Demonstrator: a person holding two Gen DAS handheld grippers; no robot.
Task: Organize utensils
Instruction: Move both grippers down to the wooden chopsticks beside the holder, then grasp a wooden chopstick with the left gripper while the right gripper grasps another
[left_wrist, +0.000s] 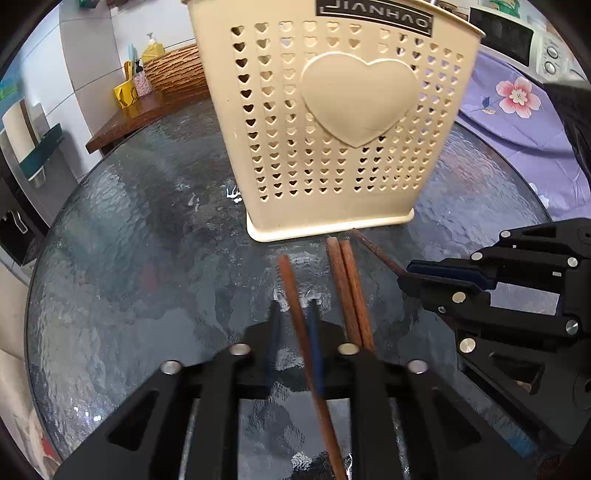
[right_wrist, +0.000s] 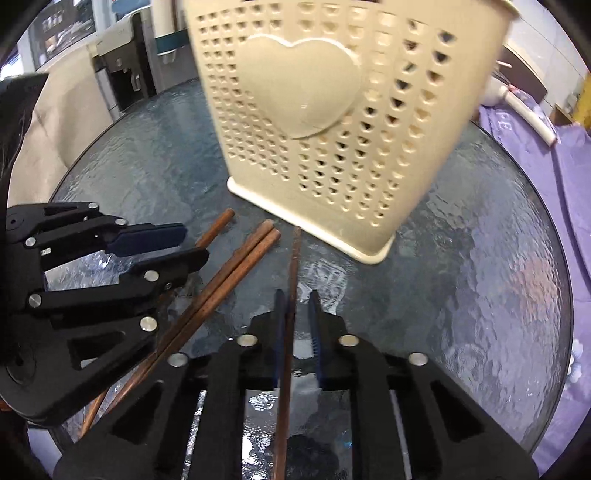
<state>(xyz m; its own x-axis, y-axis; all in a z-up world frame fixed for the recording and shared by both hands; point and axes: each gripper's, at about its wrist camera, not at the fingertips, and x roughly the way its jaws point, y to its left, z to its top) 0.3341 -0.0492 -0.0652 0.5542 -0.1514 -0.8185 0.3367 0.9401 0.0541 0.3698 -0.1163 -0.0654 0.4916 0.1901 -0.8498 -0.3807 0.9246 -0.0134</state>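
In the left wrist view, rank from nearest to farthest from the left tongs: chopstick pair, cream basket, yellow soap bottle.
From the left tongs:
1. Chopstick pair, lying just right of them on the glass.
2. Cream basket, standing straight ahead.
3. Yellow soap bottle, far back left.

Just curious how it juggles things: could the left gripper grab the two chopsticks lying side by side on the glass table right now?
Probably not yet. The left gripper is already shut on another chopstick. The pair lies uncovered just beside it, so it looks reachable once those jaws are free.
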